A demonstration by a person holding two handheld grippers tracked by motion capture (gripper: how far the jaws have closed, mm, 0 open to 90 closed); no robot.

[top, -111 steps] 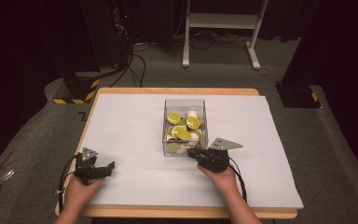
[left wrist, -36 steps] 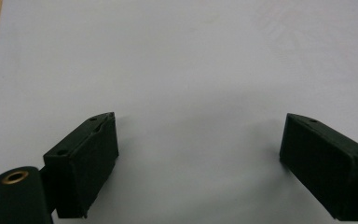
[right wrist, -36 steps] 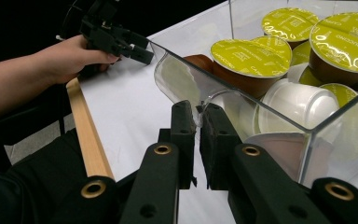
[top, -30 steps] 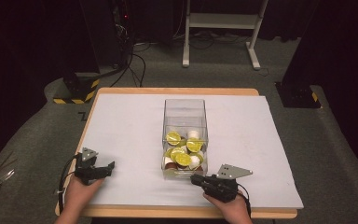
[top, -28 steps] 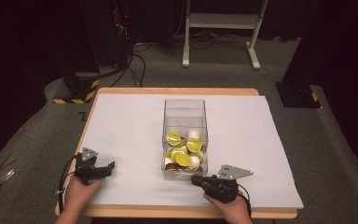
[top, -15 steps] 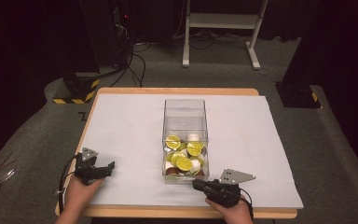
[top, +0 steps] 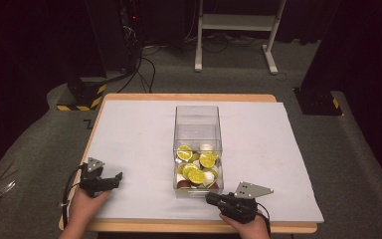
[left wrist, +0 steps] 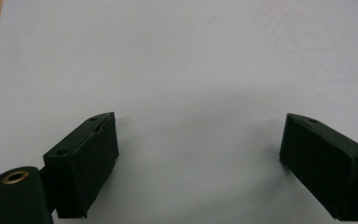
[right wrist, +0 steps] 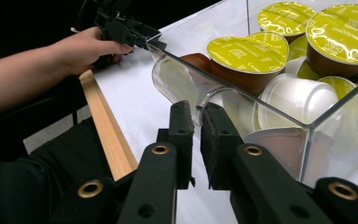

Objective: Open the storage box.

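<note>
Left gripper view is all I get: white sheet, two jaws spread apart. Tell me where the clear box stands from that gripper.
Observer: The clear box stands mid-table, off to the right of the left gripper and well apart from it.
Operator: Now report the other gripper.
Observer: The right gripper has its jaws almost together, with the tips at the box's near wall. I cannot tell whether they pinch the wall.
</note>
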